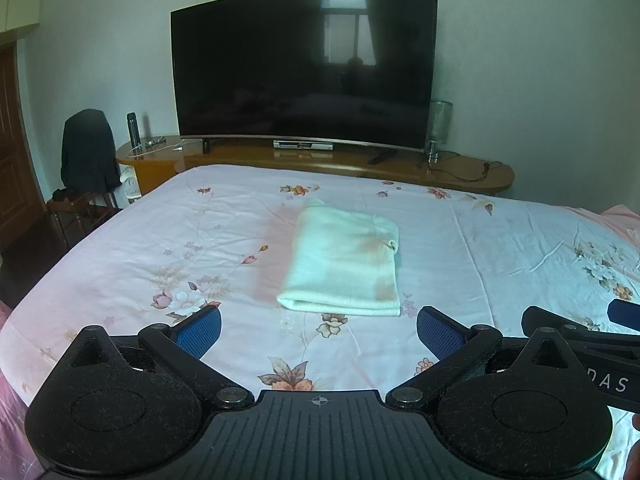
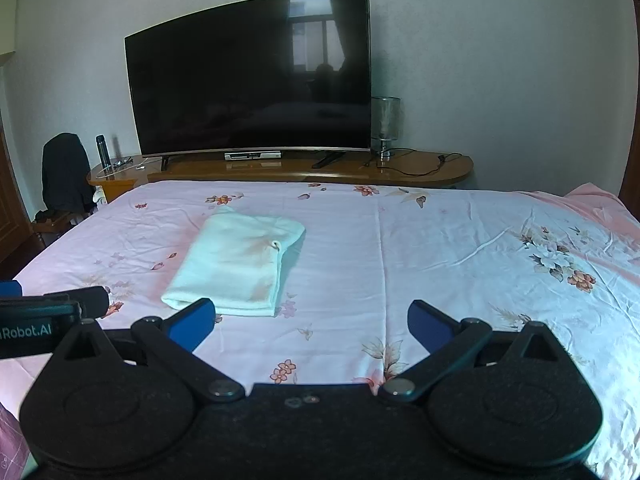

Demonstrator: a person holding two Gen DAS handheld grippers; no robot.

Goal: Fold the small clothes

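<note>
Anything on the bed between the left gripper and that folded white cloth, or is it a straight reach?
Nothing visible blocks it. Only bare floral bedsheet lies between the open left gripper and the near edge of the folded white cloth. The right gripper is off to the side, also open.

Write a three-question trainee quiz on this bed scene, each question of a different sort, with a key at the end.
1. True or false: the left gripper is shut on the folded cloth.
2. Multiple choice: the folded cloth lies on A) the wooden TV stand, B) the floral bedsheet, C) the chair draped with dark clothing.
3. Fill in: in the right wrist view, the cloth lies to the ______ of the right gripper.

Key
1. False: both grippers are open and hold nothing; the cloth lies just ahead of the left one.
2. B.
3. Left.
</note>
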